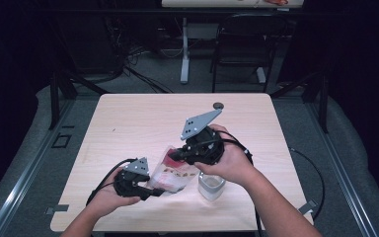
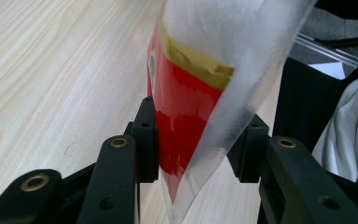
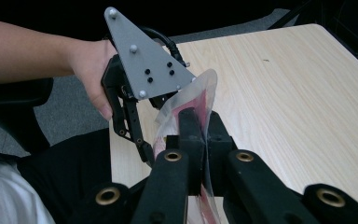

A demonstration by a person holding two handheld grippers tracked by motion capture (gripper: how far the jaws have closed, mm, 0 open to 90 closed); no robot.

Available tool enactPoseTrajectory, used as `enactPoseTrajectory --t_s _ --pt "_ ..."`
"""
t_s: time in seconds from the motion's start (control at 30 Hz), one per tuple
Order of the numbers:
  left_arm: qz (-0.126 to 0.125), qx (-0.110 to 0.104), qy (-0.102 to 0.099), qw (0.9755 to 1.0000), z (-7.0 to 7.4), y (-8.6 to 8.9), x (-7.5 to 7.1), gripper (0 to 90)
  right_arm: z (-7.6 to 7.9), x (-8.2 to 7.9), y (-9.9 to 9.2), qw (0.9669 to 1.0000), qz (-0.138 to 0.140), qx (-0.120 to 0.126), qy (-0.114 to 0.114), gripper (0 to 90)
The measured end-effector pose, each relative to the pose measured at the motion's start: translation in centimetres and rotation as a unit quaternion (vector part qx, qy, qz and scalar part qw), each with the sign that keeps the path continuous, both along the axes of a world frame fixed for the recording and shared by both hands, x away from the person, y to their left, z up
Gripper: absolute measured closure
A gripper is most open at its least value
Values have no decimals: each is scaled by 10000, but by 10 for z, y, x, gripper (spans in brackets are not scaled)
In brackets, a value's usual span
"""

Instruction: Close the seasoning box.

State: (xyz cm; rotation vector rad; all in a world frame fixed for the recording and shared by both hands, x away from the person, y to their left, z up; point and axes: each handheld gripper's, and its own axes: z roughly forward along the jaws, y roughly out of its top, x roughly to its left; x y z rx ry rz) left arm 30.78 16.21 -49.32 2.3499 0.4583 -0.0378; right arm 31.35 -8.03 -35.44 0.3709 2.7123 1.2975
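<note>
Here, both grippers raised over the table, jaws pinching one plastic bag

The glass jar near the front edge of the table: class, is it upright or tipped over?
Upright. In the high view the glass jar stands on its base on the table, its mouth facing up.

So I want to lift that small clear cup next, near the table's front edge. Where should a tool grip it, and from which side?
Probably by the rim, from straight above. The clear cup stands upright with its mouth open, and the right tool and the bag crowd its left side, so one jaw inside and one outside the wall looks easiest.
</note>
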Motion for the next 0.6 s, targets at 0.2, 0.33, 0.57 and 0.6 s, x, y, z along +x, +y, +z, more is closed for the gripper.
enactPoseTrajectory --t_s 0.2,0.33,0.57,0.6 --pt "3 181 -28 9998 4 -1 0 619 -4 -1 -7 10000 -69 8 -38 880" --pt "-31 315 -69 9995 8 0 1 624 -7 -1 -12 9999 -116 47 -49 876" --pt "-35 406 -62 9992 12 1 0 636 -11 -2 -20 9997 -207 109 -48 864" --pt "-38 405 -57 9992 12 1 0 637 -12 -2 -21 9997 -211 108 -55 861"
